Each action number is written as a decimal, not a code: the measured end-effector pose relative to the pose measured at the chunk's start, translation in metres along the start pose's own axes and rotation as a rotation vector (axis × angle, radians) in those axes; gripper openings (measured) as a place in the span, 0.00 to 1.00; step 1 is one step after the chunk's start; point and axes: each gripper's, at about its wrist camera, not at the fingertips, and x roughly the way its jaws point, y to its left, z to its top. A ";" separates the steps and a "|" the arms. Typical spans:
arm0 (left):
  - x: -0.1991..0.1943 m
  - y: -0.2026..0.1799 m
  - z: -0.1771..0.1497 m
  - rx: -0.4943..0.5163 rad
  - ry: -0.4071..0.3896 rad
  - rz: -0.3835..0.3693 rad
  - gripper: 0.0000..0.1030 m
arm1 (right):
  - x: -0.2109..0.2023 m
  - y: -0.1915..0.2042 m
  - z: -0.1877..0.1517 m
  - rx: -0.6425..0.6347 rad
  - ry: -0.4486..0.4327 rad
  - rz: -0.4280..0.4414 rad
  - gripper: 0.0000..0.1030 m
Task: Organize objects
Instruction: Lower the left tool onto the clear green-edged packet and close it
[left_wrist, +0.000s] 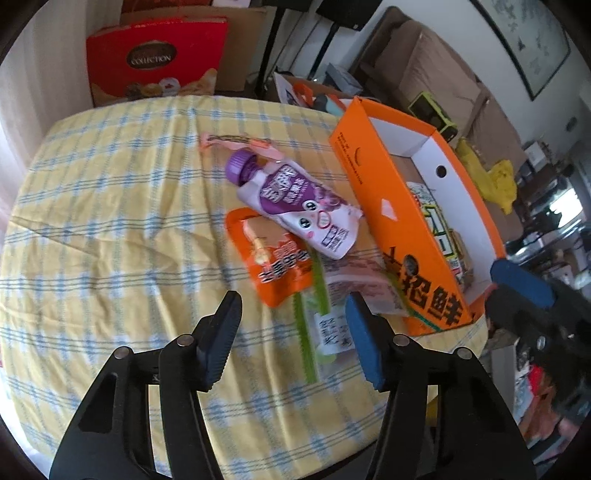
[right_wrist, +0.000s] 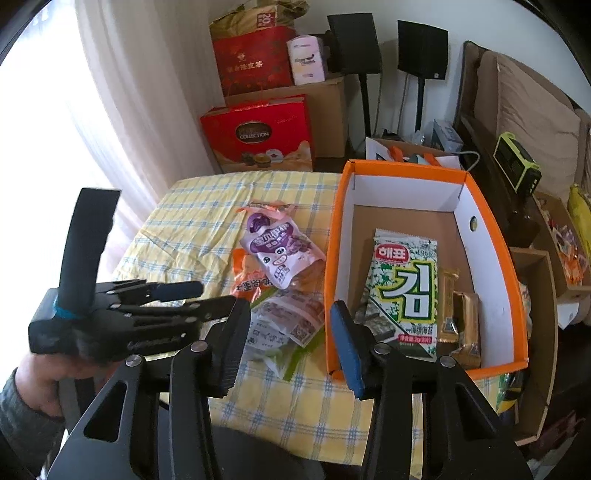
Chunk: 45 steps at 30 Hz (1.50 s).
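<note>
A heap of snack packets lies on the yellow checked tablecloth (left_wrist: 110, 229): a purple-capped pouch (left_wrist: 291, 199) on top, an orange packet (left_wrist: 273, 266) under it, and a clear packet with a green strip (left_wrist: 325, 325) nearest me. My left gripper (left_wrist: 293, 299) hovers open just above the clear packet, its fingers either side of the near end and not pressing it. My right gripper (right_wrist: 288, 306) is open and holds nothing, close to the near left corner of the orange box (right_wrist: 334, 258). Inside the box lie a green seaweed pack (right_wrist: 406, 288) and gold bars (right_wrist: 461, 325).
A thin pink packet (left_wrist: 236, 142) lies behind the pouch. The orange box (left_wrist: 402, 229) stands right of the heap, and the right gripper (left_wrist: 493, 284) sits at its near end. Red gift boxes (right_wrist: 258, 136) and cartons stand beyond the table. A hand (right_wrist: 48, 373) holds the left gripper (right_wrist: 218, 295).
</note>
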 end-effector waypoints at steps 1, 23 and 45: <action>0.002 -0.001 0.001 -0.004 0.002 -0.001 0.53 | -0.001 -0.001 -0.001 0.001 0.000 0.000 0.45; 0.037 -0.022 0.014 -0.035 0.075 -0.079 0.33 | -0.005 -0.025 -0.009 0.045 0.002 -0.012 0.45; 0.005 0.000 0.003 -0.078 0.040 -0.075 0.02 | -0.002 -0.019 -0.013 0.041 0.014 -0.007 0.45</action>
